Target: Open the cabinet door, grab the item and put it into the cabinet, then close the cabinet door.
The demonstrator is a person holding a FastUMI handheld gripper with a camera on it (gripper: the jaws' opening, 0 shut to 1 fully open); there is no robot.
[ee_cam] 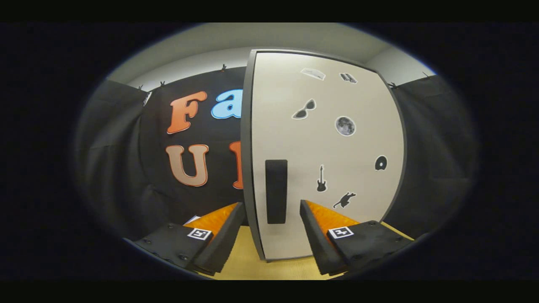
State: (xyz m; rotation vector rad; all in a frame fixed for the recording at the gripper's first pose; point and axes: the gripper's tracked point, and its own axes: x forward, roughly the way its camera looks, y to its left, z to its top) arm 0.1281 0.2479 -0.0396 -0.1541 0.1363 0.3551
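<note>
Currently, gripper view: gripper (271, 216) is held w/ its two fingers spread apart, nothing clamped between them; each finger (225, 235) carries a small square marker on its upper block. Cabinet door (324, 160) stands upright just ahead of the fingers, pale front w/ a dark frame along its near vertical edge; that edge sits in the gap between the fingers. Door handle (276, 191), a dark upright rectangular strip, is mounted low on the door close to that edge, and it lines up w/ the gap, just beyond the fingertips; contact w/ either finger cannot be told. Door front bears several small stickers: sunglasses (304, 110), a moon disc (345, 126), a guitar (321, 179), a cat shape (344, 200), a dark round shape (380, 163) near the far edge, plus two more (313, 73) near the top, too small to identify. Door bottom meets a yellowish tabletop (244, 261), which runs under and between the fingers. Booth wall of black cloth (126, 168) hangs behind & to both sides of the door. Cabinet interior is hidden by the door. Whether the door is shut or ajar cannot be told.
</note>
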